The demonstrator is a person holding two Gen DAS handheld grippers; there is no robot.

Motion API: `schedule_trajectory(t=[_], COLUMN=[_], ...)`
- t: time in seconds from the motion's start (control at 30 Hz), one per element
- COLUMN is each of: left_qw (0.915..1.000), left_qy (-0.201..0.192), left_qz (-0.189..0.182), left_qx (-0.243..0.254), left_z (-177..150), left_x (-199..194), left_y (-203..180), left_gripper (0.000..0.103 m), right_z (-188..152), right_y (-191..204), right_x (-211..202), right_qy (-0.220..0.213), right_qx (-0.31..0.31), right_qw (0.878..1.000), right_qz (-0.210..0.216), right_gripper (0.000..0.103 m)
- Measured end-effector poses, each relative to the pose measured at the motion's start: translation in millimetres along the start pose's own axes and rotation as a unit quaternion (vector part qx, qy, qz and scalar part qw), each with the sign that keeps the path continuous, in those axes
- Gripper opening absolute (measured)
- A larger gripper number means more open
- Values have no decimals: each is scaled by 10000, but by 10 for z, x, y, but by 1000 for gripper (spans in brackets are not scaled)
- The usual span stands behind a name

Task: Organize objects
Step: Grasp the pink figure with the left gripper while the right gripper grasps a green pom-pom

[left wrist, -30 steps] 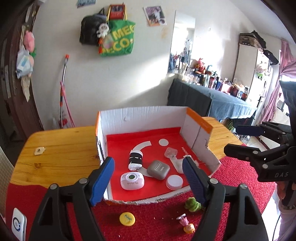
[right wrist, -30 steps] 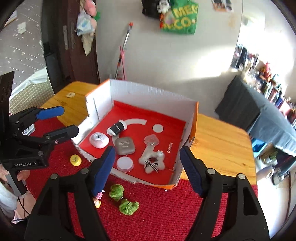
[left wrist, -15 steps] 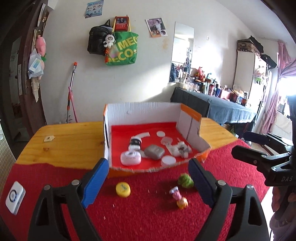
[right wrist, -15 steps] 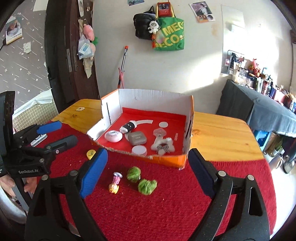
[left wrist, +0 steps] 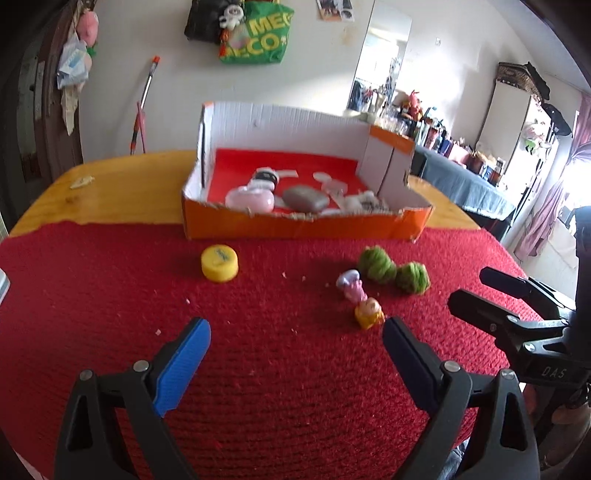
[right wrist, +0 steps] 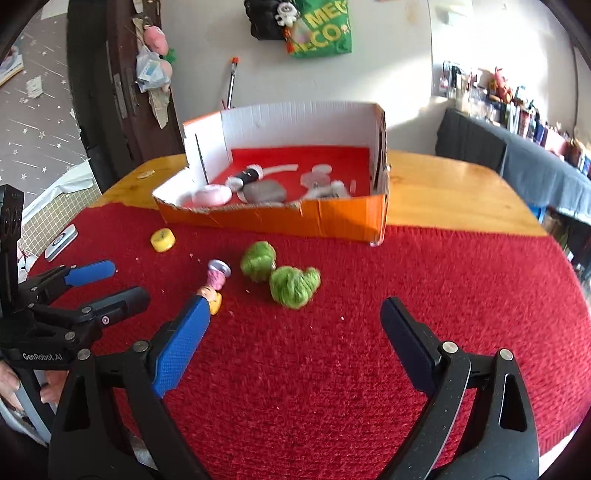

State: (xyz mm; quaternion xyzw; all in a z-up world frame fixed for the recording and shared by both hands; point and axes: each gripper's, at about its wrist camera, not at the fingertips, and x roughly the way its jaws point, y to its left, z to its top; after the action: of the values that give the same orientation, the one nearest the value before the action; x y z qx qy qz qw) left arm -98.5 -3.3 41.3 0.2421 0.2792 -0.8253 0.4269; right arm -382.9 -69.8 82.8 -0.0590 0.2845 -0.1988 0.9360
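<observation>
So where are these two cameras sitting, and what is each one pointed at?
Left wrist: rides the left hand-held gripper, looking down at the red mat and orange box; its open blue fingers show.
Right wrist: rides the right hand-held gripper, facing likewise; a hand shows.
Shared: box, yellow cap, green balls.

A white wall (left wrist: 295, 85) closes the far side of the room. A green shopping bag (left wrist: 256, 35) and a black bag (left wrist: 201, 20) hang on it high up, with a tall mirror (left wrist: 382, 62) to their right. A stick with an orange tip (left wrist: 144, 99) leans against the wall at the left, near a dark wooden door (right wrist: 107, 85). At the far right a long counter under a dark cloth (left wrist: 461, 184) carries many bottles, beside pink curtains (left wrist: 546, 206) and bright daylight. The wooden table (right wrist: 443, 192) carries a red mat (right wrist: 424, 277).
</observation>
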Motion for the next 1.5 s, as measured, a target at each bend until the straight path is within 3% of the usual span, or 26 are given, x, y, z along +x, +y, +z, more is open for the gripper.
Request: schedule_trajectory(t=[0.6, 0.8, 0.97, 1.2, 1.5], left_qw=[9973, 9958, 9964, 9965, 9934], left_qy=[653, 698, 682, 621, 662], left_qz=[-84, 270, 379, 227, 61], left_qx=[327, 520, 320, 521, 931], left_z=[104, 129, 171, 173, 181], left_x=[384, 490, 429, 389, 512], left_y=[-335, -293, -50, -36, -247], left_gripper=[96, 91, 91, 84, 61], right_z=[-38, -32, -45, 21, 161], right_y=[-335, -391, -391, -314, -267], right_x=[90, 84, 106, 256, 496], right_qy=[208, 203, 214, 392, 665], right_qx=[260, 285, 242, -49, -555], right_qw=[9994, 9994, 9995, 9988, 9959], right_qz=[-77, -36, -45, 285, 266], right_gripper=[95, 95, 95, 95, 91])
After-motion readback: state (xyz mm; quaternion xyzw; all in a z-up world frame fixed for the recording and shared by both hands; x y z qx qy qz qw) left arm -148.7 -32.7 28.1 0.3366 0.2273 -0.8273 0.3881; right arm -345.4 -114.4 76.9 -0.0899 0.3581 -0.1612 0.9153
